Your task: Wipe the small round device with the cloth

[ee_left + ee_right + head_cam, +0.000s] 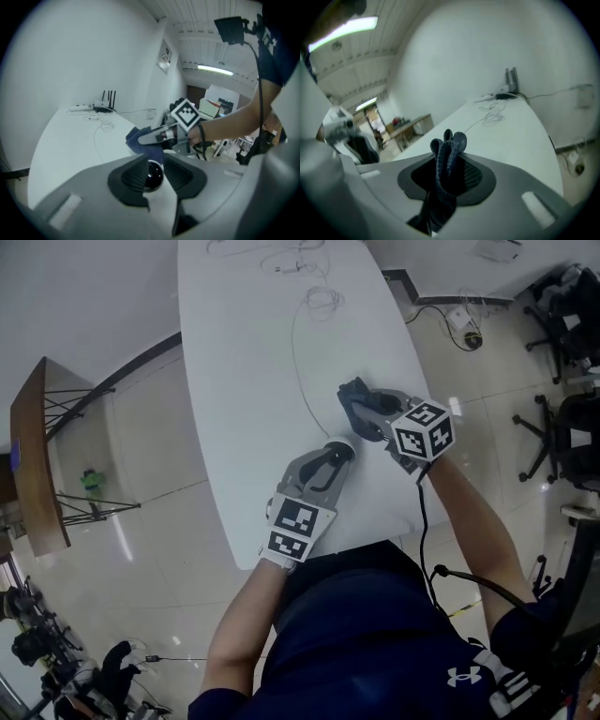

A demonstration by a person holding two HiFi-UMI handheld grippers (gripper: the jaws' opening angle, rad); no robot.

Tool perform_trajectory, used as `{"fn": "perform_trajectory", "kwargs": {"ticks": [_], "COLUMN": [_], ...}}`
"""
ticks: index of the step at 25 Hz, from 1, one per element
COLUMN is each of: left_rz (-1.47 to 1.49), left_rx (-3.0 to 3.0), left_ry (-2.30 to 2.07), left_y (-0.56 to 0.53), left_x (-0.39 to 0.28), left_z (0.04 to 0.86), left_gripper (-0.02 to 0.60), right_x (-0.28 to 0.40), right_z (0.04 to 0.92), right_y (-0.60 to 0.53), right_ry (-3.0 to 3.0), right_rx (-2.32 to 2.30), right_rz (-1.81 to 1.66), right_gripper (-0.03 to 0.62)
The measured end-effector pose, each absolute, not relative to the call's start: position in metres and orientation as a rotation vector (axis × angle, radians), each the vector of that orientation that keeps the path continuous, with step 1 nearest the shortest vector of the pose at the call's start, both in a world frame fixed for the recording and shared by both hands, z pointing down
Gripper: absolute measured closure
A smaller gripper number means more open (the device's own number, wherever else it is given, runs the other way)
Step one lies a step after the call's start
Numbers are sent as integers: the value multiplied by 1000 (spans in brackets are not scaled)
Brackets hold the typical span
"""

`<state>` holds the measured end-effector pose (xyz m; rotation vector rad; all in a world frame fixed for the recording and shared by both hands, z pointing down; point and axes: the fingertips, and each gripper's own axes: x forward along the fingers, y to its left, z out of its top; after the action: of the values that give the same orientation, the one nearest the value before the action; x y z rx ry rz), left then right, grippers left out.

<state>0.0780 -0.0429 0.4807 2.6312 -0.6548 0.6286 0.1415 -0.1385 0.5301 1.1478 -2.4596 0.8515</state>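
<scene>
Left gripper (330, 458): jaws narrowly apart around the small round device (153, 174), pads seemingly pressing its sides, low over the white table (239, 381). My right gripper (364, 412): jaws clamped tight on the bunched blue cloth (449, 161), just beyond the device; contact unclear.

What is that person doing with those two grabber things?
A person is holding a gripper in each hand over a long white table. The left gripper grips a small round white device with a shiny black dome. The right gripper is clamped on a bunched dark blue cloth, held close beside the device. Whether the cloth touches it yet is hard to tell.
</scene>
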Motion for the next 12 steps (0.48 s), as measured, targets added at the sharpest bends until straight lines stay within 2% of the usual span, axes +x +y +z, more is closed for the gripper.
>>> {"fn": "perform_trajectory", "kwargs": {"ticks": [5,9,12], "left_rz": [706,861,946], "left_rx": [2703,2701,2745], "left_ry": [-404,-124,-67], "left_y": [-56,-44,-50], "left_x": [80,85,85], "left_z": [473,477,496], "left_gripper": [492,491,508], "right_x": [172,148,136], "right_z": [434,441,471], "right_y": [-101,-57,-51], "right_ry": [-2610,-2560,-2457], "right_rx": [1731,1897,1968], "right_rz": [1166,1208,1196], "right_gripper": [499,497,497]}}
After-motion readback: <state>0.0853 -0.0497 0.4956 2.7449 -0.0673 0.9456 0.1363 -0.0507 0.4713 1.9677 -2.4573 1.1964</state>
